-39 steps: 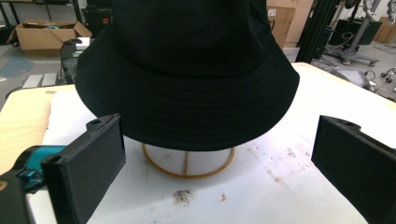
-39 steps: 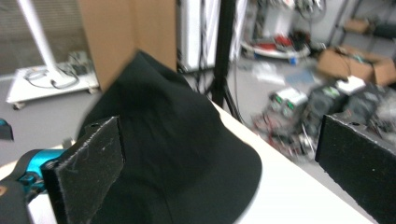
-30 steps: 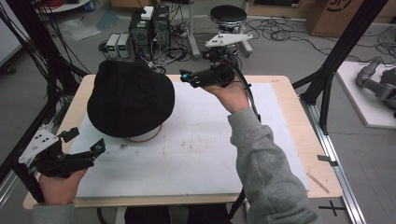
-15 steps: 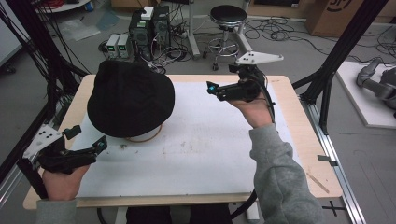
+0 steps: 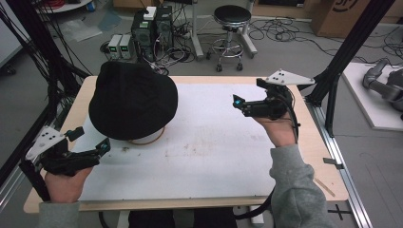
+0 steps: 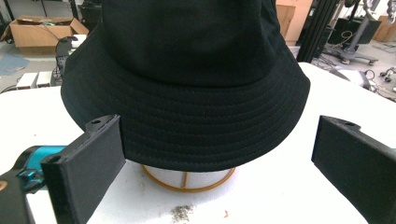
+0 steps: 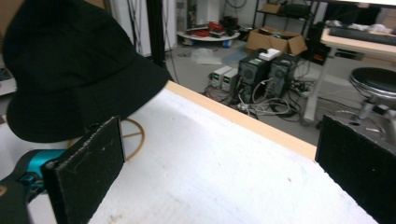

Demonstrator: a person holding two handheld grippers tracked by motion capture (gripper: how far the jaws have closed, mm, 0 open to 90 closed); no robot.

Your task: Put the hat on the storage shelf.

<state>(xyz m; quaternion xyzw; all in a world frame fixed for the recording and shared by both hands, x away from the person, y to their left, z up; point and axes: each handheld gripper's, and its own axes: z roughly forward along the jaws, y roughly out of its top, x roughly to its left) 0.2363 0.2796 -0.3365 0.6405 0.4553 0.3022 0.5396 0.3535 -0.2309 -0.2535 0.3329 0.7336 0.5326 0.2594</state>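
Note:
A black bucket hat (image 5: 133,99) sits on a wire stand with a tan ring base (image 5: 148,139) at the table's back left. My left gripper (image 5: 90,139) is held near the front left corner, a short way in front of the hat and apart from it. Its jaws stand open. In the left gripper view (image 6: 218,140) the hat (image 6: 187,79) and ring base (image 6: 187,179) lie straight ahead between the jaws. My right gripper (image 5: 247,94) hovers open over the back right of the table with nothing in it. The right gripper view (image 7: 219,135) has the hat (image 7: 70,70) at its left.
A white sheet (image 5: 214,147) covers the wooden table (image 5: 328,161). Black frame posts (image 5: 332,80) rise at the table's right and left sides. On the floor behind are computer towers (image 5: 152,23) and a stool (image 5: 232,16). A grey robot arm (image 5: 385,85) lies at the far right.
My right gripper has moved to the right, away from the hat, and a little nearer the person. The left gripper has barely shifted. The hat has stayed put.

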